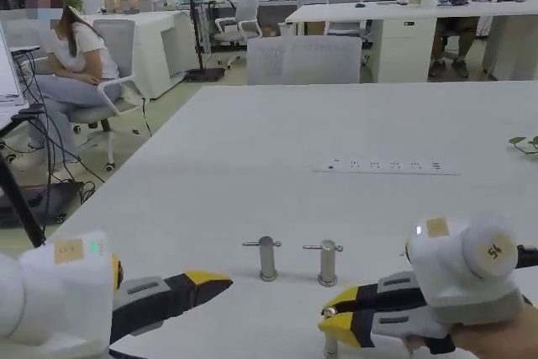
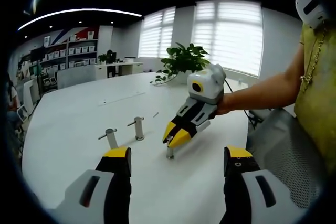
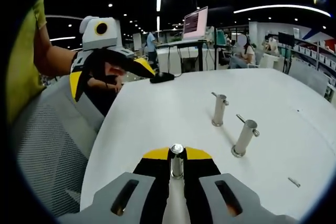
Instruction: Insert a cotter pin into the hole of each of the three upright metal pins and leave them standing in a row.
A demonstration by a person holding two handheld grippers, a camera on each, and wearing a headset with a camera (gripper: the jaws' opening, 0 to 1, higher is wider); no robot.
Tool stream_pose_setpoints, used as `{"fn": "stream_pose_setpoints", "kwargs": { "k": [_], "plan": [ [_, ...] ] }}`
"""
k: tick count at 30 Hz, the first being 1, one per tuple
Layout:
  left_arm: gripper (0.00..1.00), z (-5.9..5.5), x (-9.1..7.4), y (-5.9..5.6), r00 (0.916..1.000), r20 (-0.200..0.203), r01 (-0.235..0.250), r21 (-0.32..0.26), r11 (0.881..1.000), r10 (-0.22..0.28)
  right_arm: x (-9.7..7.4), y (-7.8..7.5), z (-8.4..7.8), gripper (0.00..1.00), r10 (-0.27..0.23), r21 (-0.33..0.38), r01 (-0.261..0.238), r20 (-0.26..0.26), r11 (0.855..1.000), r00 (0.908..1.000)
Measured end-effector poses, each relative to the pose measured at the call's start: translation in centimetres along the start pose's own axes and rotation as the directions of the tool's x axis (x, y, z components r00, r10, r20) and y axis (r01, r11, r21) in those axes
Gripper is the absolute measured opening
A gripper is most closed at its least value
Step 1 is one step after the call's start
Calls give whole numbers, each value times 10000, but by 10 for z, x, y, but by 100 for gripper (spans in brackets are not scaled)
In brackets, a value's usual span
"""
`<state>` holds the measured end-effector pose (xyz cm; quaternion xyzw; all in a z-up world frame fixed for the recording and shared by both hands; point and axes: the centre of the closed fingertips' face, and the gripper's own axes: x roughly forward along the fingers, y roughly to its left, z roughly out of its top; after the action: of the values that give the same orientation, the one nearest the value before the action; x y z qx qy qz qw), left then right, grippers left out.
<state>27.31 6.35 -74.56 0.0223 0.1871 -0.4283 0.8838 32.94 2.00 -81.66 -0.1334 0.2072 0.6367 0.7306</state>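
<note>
Standing near the near edge of the white tabletop (image 1: 252,140), a first pin (image 1: 267,260) and a second pin (image 1: 327,264) are upright, side by side and a little apart. Each has a cotter pin (image 1: 252,244) through its head, sticking out to one side. A third pin (image 3: 177,163) stands closer to the near edge, just in front of the second pin and out of line with the other two. The right gripper (image 1: 334,312) comes in from the right with its jaws closed together on this third pin, gripping it below the top, so the rounded head shows just above the yellow tips in the right gripper view. Whether the pin's foot touches the tabletop is hidden in the head view; in the left gripper view it seems to rest on the surface. The left gripper (image 2: 178,151) hangs above the near left corner, well apart from all three pins, with its jaws wide apart and holding nothing. A loose cotter pin (image 3: 294,182) lies flat on the tabletop beyond the two fitted pins. A power strip (image 1: 387,166) lies farther back toward the middle, and a plant (image 2: 181,59) sits by the right edge.
</note>
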Motion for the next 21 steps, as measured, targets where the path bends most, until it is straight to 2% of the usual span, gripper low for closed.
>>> {"fn": "stream_pose_setpoints", "kwargs": {
  "k": [8, 13, 21],
  "plan": [
    [70, -2, 4, -2, 9998, -128, 148, 6, 9999, -148, 0, 4, -3, 8, 58, 72, -59, 146, 10000, 9999],
    [70, -1, 6, -4, 9997, -144, 210, 23, 9998, -209, -1, 8, -2, 8, 126, -147, -122, 210, 9998, 9997],
    [70, -3, 7, -6, 9994, -208, 288, 48, 9996, -287, -2, 8, -3, 9, 107, -126, -106, 55, 9999, 9999]
  ]
}}
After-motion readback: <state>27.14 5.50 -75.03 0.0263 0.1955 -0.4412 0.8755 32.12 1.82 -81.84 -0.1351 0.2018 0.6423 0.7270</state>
